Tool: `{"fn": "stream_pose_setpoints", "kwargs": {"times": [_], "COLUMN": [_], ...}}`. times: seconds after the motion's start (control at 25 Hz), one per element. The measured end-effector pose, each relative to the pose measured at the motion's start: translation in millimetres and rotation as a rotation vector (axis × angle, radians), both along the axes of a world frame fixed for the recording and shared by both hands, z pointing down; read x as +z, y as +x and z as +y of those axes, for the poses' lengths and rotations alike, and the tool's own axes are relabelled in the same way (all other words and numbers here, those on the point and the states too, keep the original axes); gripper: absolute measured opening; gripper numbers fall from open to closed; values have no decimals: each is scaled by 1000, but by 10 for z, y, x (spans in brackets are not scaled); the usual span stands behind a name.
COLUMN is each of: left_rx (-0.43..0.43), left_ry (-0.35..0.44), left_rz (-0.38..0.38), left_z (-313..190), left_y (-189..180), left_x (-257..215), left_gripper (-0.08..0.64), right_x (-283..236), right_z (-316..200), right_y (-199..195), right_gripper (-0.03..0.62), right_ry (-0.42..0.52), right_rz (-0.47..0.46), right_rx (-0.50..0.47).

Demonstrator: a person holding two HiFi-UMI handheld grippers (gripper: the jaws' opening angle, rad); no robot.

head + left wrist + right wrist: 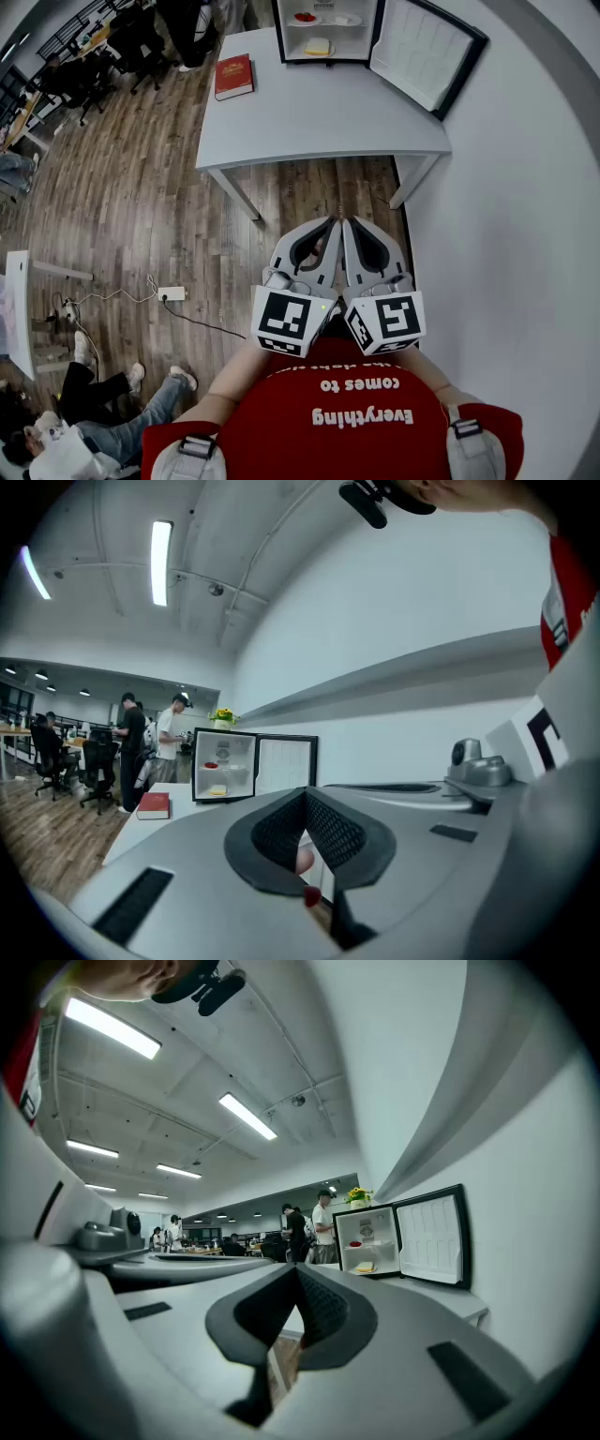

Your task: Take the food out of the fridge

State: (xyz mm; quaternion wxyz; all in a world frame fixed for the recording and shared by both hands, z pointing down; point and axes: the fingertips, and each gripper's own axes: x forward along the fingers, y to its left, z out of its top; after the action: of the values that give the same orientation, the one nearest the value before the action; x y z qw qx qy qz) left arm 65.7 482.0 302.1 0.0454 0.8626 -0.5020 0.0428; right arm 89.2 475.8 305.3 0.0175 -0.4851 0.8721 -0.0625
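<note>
Left gripper (328,227) and right gripper (352,227): side by side at chest, each with jaws together, nothing between them. Well ahead, white table (319,122); at its far edge a small fridge (323,61), door (417,47) swung open. Inside: red food (305,17) upper shelf, yellow food (319,46) lower shelf. Red book (234,76) left of the fridge.

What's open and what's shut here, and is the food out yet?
Fridge, door wide open.
Yellow food, inside it, low down.
Red food, inside it, up top.
Red book, closed, lying flat.
Left gripper, shut, empty.
Right gripper, shut, empty.
</note>
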Motion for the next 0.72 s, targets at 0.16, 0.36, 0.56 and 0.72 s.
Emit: {"fn": "stream_pose_setpoints", "kwargs": {"times": [0.16,0.36,0.56,0.72], "left_rx": [4,8,1,-15], "left_ry": [-1,14,31,-13], "left_rz": [-9,-28,-21,-28], "left_z": [-65,-254,-476,-632], "left_y": [93,321,528,585], "left_x": [-2,-6,-26,116], "left_gripper": [2,2,2,2], "right_x": [6,13,-18,124], "right_z": [-63,-252,-476,-633], "right_y": [89,315,524,577], "right_gripper": [11,11,11,11], "right_ry": [0,7,32,5], "right_rz": [3,-6,-11,15], "right_rx": [-2,5,1,-8]}}
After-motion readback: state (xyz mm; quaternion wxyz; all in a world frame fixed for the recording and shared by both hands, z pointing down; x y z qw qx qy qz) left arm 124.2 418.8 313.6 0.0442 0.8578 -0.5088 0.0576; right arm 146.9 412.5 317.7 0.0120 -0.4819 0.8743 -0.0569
